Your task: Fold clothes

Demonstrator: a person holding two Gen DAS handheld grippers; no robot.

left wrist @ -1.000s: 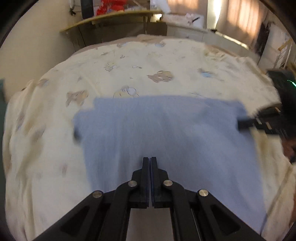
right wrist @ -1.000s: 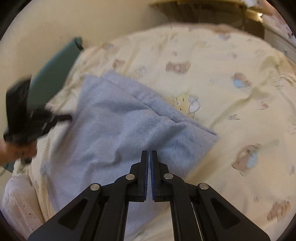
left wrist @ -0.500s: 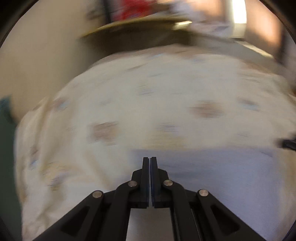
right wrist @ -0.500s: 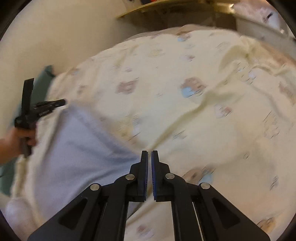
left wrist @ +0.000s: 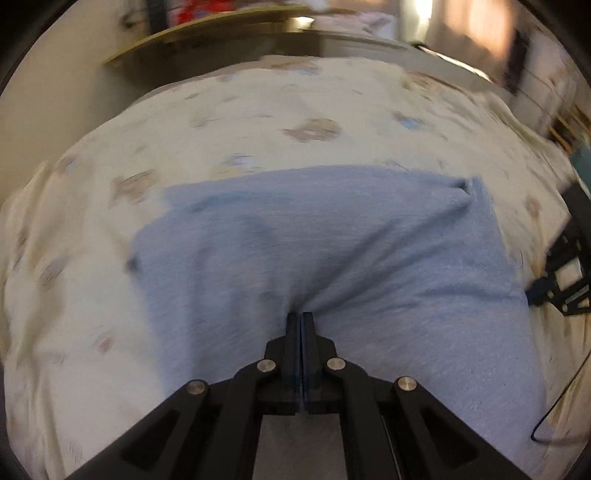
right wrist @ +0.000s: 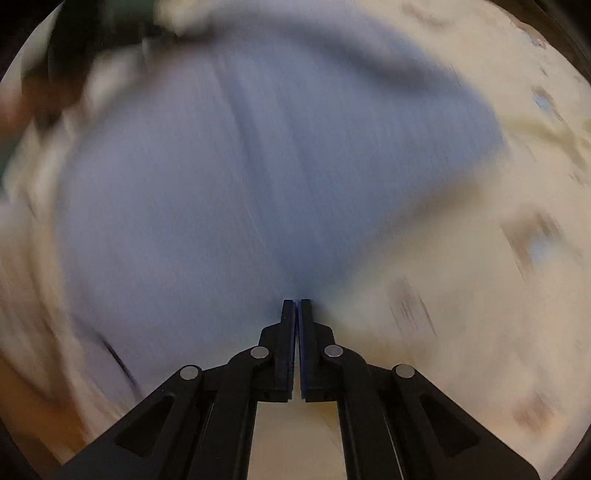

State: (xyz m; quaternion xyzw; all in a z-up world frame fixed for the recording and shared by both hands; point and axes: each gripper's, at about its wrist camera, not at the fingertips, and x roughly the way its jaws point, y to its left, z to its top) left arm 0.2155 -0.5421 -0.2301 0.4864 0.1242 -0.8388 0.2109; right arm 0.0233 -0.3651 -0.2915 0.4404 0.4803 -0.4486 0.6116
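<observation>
Fleecy blue cloth (left wrist: 325, 251) lies spread on the bear-print bed (left wrist: 258, 122), pinched near its edge by the left hand-held gripper (left wrist: 299, 314) and the right hand-held gripper (right wrist: 296, 301), both clamped on it (right view badly blurred). Keep both corners level, taut, edges matched.

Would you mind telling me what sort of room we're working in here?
Probably a bedroom: the blue garment lies on a bed's cream, bear-printed cover, with a wooden shelf and a sunlit curtain behind.
</observation>
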